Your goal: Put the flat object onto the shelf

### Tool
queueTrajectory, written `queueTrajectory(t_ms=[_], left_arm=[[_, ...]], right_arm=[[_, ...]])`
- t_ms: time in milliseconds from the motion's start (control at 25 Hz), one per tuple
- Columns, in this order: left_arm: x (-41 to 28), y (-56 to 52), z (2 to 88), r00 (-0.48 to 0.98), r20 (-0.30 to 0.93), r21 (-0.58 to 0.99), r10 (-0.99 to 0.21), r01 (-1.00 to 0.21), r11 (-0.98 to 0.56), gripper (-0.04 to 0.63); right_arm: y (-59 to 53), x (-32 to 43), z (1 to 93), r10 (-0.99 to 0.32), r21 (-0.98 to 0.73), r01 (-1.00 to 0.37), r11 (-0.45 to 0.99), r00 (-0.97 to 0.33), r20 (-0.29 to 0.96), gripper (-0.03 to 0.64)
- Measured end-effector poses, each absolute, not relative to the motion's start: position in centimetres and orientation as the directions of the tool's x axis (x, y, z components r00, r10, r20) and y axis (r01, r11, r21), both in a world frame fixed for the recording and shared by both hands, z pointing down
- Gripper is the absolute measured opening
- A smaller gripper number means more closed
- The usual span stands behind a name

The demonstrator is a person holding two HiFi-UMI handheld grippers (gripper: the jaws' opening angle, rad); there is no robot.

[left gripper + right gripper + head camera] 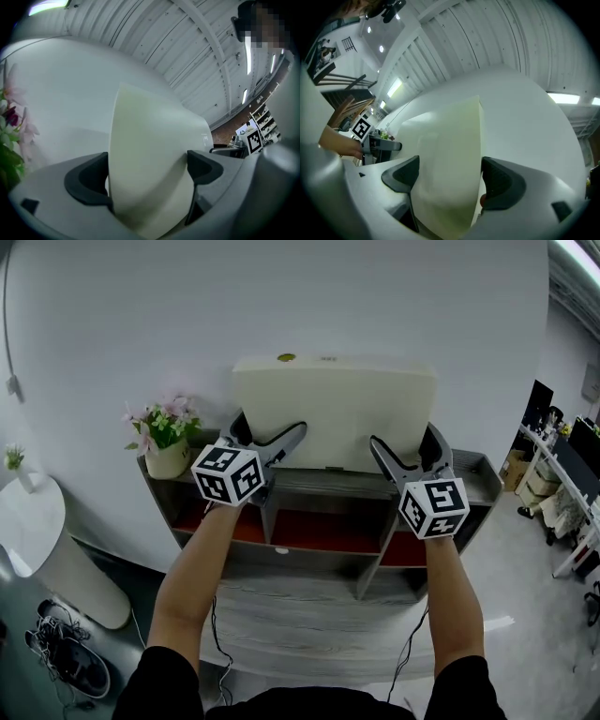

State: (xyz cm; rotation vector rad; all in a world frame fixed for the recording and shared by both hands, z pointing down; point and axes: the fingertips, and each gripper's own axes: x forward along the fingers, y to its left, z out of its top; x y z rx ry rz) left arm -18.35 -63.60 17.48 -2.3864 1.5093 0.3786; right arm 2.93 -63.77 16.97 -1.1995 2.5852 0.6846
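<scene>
Your left gripper [270, 432] and right gripper [405, 442] are each clamped on a lower corner of the flat object [333, 409], a cream panel held upright on its long edge. In both gripper views the jaws press its two faces with the panel filling the gap. Gripping low and at opposite ends probably keeps so broad a sheet from swinging or twisting, and it leaves the bottom edge free to meet the surface first. Directly below and between your grippers runs the grey top of the shelf [319, 482]. The panel's bottom edge sits at or just above it, near the white wall behind, and I cannot tell whether it touches yet. Just outside your left gripper, on the same top board, stands a flower pot [169, 461] holding pink and white blooms, so you likely need to keep that corner from drifting left. Under your grippers the shelf's open compartments show red lining, and I can make out nothing stored inside.
</scene>
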Motion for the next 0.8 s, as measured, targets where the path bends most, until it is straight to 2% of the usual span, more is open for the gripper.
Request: queueTrajectory(t_ms=[320,640,800], left_arm=[[-18.2,-66.0,18.9,0.407,-0.278,-0.163,-0.870,-0.913,-0.375,0.523],[-18.7,-66.0,18.7,0.406,-0.280,-0.199,-0.870,-0.911,-0.361,0.525],[-18.6,-65.5,18.5,0.427,-0.276,-0.208,-0.861,-0.901,-0.380,0.525]], right_arm=[[-67.4,2.7,19.4,-0.701,0.304,-0.744,0.595,-0.665,-0.257,0.433],[-68.0,3.0,20.1,-0.709,0.312,-0.721,0.619,-0.683,-0.172,0.433],[-67.8,3.3,19.8,-0.723,0.313,-0.736,0.601,-0.667,-0.180,0.433]])
